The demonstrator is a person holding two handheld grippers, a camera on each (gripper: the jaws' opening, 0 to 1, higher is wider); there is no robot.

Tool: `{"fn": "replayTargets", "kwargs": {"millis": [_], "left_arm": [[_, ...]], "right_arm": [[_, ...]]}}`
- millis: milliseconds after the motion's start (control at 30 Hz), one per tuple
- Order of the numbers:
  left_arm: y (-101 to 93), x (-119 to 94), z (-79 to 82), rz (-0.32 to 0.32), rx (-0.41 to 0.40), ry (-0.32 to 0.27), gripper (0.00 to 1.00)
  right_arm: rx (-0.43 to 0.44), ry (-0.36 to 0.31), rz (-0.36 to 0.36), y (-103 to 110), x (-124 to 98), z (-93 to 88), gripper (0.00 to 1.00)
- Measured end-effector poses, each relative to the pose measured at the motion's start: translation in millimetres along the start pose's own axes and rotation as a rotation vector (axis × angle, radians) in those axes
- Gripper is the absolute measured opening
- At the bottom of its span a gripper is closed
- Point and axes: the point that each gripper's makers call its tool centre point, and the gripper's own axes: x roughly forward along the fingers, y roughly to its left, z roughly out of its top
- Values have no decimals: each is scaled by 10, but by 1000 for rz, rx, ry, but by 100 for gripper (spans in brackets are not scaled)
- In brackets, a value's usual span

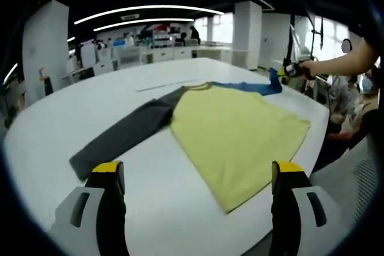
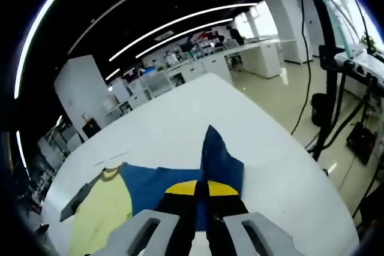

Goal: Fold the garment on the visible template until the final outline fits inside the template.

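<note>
Folding barely begun: yellow shirt (image 1: 231,133) lies spread mid-frame on the white desk (image 1: 66,124), grey sleeve (image 1: 123,137) flat at left. Right gripper (image 2: 201,199) is clamped on the blue sleeve (image 2: 221,161), lifting it at upper right. Left gripper (image 1: 198,178) hovers wide open, empty. Every fold remains, I'd say.

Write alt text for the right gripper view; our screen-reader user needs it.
The right gripper, jaws shut, pinches the blue sleeve of a yellow-bodied shirt and lifts it off a white table. The shirt's gray sleeve lies flat at far left, with an office behind.
</note>
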Motion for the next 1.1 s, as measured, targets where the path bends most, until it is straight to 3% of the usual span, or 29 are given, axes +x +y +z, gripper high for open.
{"fn": "replayTargets", "kwargs": {"millis": [533,1100], "left_arm": [[-36,-7,12,-5,11,0,99],[-92,-9,3,-20,18,8,99]], "right_arm": [[-75,34,108,655,207,-78,0],[-87,26,160,1046,330,-122,0]]}}
